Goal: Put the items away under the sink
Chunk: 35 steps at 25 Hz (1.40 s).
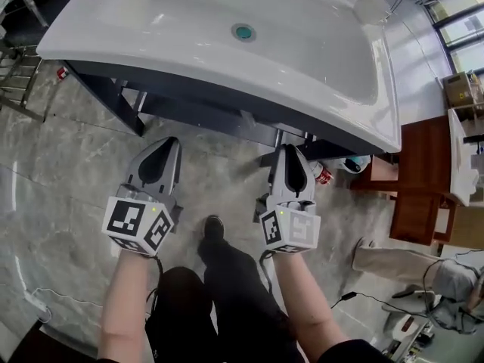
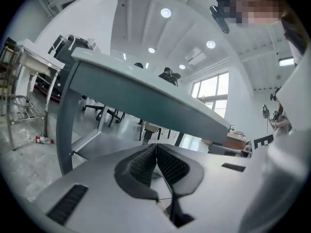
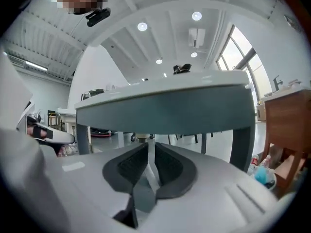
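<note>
A white sink on a dark frame fills the top of the head view. Both grippers hover low over the grey floor in front of it, tips toward the space beneath. My left gripper is shut, pads touching, nothing between them. My right gripper is also shut and empty. On the floor under the sink's right end lie a red-and-white can and a teal-and-white item. A small red-capped bottle lies on the floor at the far left.
A brown wooden cabinet stands right of the sink. A metal rack is at the left. Cables and a pale bag lie on the floor at the lower right. The person's legs and shoe are between the grippers.
</note>
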{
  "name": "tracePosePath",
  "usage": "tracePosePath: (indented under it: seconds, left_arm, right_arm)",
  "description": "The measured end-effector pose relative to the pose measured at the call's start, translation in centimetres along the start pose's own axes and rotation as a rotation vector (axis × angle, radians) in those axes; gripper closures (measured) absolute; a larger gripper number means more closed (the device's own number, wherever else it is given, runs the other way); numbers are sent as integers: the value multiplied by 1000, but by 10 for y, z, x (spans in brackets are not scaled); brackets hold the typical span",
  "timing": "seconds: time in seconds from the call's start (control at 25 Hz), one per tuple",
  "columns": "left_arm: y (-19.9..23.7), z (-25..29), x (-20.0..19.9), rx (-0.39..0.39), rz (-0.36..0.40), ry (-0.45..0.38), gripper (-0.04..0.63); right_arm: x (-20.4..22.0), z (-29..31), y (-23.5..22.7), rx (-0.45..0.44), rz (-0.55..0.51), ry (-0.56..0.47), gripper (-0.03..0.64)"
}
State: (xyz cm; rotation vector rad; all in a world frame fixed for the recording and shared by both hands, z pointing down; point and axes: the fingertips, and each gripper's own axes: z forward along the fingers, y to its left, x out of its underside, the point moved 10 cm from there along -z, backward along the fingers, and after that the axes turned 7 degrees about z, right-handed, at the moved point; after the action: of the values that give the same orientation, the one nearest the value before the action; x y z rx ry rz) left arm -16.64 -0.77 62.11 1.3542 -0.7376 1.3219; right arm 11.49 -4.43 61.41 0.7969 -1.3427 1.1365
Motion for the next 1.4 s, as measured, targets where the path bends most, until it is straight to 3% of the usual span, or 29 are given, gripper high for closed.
tracePosePath:
  seconds: [0.44,0.76,0.96,1.2,1.4]
  left_arm:
    - [-42,-86,-116,-3,-28,48,586]
    - [-78,-153,-190,6,2,7,586]
    - [-106,-196,-208,48,20,-14,586]
    - [-144,-227,-214,96,62,0,586]
    - [-168,-242,-221,106,90,6,586]
  right_arm:
    - [-121,-57,61,-15,30,21,604]
    - [-200,-117,92,-35,39,-50,614]
    - [-222,-177,104,-10,66,-63,614]
    - [-230,-237,99,4,96,2,615]
    - [-247,-261,99,-79,32,24,615]
